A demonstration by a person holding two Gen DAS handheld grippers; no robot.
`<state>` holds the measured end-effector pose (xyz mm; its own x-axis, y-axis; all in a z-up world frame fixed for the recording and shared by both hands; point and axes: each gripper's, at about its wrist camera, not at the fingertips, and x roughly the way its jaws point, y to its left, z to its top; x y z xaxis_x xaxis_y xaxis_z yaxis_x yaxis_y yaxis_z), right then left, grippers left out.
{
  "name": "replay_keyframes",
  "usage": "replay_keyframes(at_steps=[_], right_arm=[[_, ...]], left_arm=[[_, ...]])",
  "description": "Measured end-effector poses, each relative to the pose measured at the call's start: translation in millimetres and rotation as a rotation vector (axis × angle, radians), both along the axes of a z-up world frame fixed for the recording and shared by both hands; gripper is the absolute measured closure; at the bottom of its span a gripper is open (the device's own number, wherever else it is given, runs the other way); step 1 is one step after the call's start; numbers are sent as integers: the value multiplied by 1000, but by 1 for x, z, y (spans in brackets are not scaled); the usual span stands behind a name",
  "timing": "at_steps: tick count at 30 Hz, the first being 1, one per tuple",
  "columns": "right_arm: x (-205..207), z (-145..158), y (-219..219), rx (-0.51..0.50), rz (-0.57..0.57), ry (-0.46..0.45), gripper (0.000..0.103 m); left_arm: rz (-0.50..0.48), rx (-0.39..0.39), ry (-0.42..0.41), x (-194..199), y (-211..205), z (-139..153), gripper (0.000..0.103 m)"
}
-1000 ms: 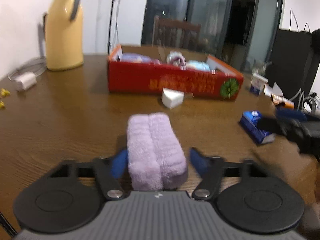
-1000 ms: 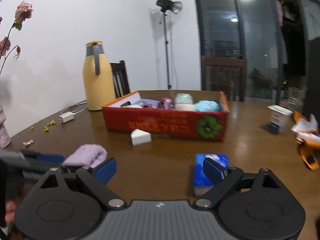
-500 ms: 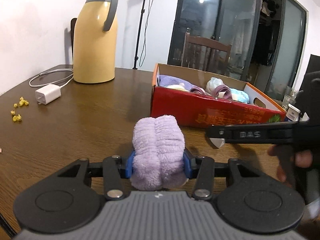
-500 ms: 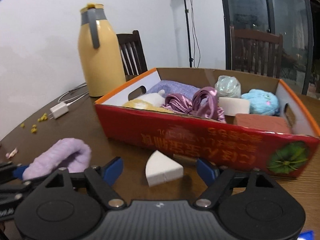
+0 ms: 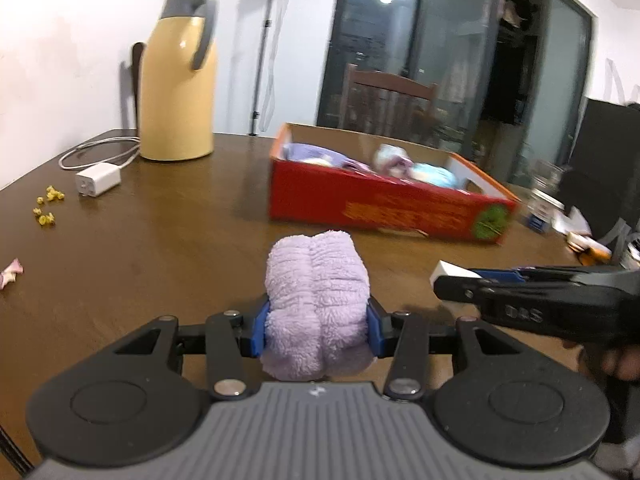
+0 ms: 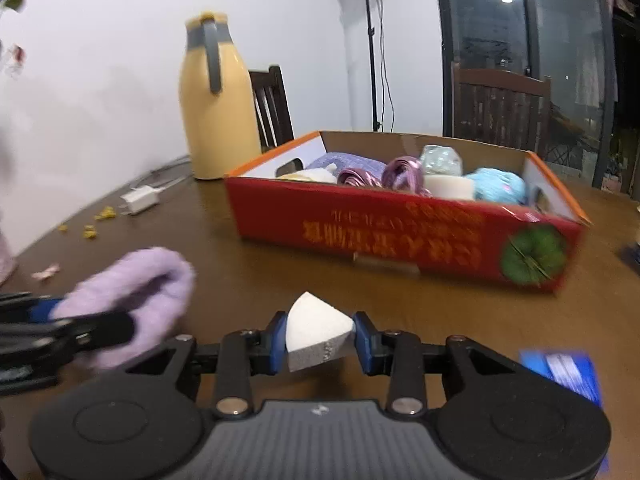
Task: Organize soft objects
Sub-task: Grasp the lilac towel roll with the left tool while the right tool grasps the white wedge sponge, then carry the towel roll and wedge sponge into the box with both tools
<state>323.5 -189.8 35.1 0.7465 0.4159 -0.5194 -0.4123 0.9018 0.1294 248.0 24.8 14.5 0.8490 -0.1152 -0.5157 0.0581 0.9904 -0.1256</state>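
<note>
The red cardboard box (image 6: 404, 236) lies ahead of both claws: left gripper (image 5: 316, 330) clamps the lilac fleece roll (image 5: 316, 304), right gripper (image 6: 320, 342), nearer the box, is closing on the white wedge sponge (image 6: 316, 336)

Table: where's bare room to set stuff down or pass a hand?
Free: the wood between the yellow jug and red box, and the strip before the box down to the purple towel. Crowded: inside the box, the right edge's blue packet and clutter, crumbs far left.
</note>
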Motion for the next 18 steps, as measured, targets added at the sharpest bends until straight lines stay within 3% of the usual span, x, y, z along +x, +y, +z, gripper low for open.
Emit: replay_keyframes(at_steps=[9,18], right_arm=[[-113,18,-69,29,-84,-32,69],[-137,29,-91,60,-115,-74,69]], left_arm=[[-129,1,-34,-63,-52,14,56],[-150,22,-78,-80,-64,28,56]])
